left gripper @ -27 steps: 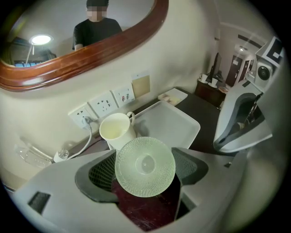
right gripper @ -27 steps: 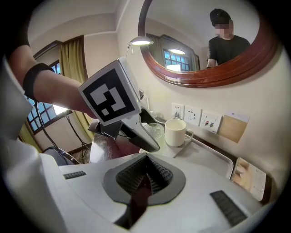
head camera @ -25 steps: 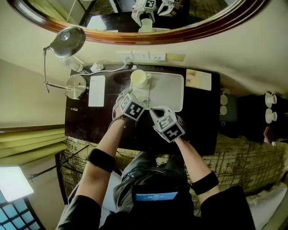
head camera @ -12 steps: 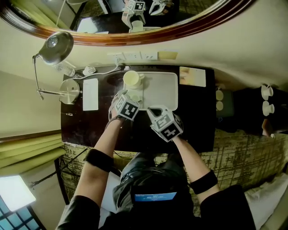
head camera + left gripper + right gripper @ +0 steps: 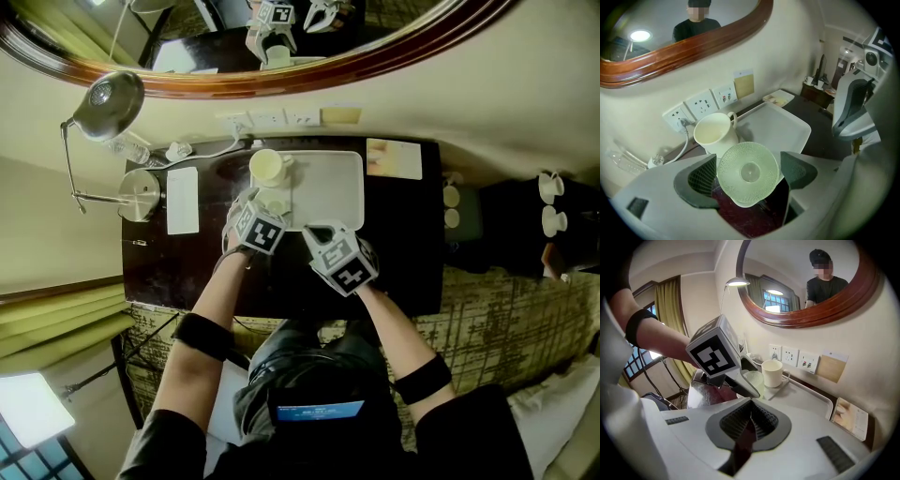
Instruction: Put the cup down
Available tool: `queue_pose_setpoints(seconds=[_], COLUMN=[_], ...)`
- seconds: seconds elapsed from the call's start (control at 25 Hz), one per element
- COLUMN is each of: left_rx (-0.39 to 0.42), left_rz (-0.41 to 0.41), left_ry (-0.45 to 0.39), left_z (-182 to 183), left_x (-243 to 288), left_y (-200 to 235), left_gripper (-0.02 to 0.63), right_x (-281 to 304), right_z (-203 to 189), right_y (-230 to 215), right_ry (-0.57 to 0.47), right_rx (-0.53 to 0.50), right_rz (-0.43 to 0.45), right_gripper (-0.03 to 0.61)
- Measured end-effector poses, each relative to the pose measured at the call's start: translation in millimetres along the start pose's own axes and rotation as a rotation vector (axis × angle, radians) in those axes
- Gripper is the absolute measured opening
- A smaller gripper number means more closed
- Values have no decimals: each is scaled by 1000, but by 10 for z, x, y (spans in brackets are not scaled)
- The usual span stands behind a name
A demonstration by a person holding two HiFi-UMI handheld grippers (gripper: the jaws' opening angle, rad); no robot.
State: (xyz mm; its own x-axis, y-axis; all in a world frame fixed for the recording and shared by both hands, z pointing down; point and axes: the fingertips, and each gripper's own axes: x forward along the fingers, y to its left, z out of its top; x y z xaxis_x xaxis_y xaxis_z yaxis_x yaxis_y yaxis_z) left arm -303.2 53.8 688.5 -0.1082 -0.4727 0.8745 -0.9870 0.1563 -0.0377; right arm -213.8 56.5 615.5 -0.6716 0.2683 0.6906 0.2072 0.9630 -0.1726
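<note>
A textured glass cup (image 5: 747, 172) stands upright on the near left corner of the white tray (image 5: 778, 129), just in front of a white mug (image 5: 714, 133). My left gripper (image 5: 749, 176) straddles the cup from above. Its jaws have just been opening, and its pads (image 5: 696, 180) sit beside the rim with hardly any gap. In the head view the left gripper (image 5: 270, 202) is at the tray's (image 5: 333, 187) left edge, below the mug (image 5: 266, 167). My right gripper (image 5: 317, 231) hovers shut and empty over the tray's front edge; its jaws (image 5: 750, 416) meet with nothing between them.
The dark desk (image 5: 412, 253) also carries a desk lamp (image 5: 111, 98) with a round base (image 5: 141, 192), a white card (image 5: 182, 200) and a booklet (image 5: 394, 157). Wall sockets (image 5: 277, 119) and a plugged-in cable run behind the mug. More white cups (image 5: 548, 202) stand on a side table at the right.
The head view has drifted a little. Both grippers keep their places by the tray, and the glass cup stays between the left jaws.
</note>
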Motion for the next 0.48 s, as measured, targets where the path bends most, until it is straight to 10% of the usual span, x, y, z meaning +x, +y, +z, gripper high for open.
queue_pose_setpoints(seconds=[0.48], left_rx=[10], left_rz=[44], left_ry=[-29], left_z=[110], left_x=[-367], left_y=[-90], left_gripper=[449], right_x=[-151], right_z=[35], right_y=[-7], right_ry=[-20], right_rx=[-8], right_rz=[16], right_gripper=[0])
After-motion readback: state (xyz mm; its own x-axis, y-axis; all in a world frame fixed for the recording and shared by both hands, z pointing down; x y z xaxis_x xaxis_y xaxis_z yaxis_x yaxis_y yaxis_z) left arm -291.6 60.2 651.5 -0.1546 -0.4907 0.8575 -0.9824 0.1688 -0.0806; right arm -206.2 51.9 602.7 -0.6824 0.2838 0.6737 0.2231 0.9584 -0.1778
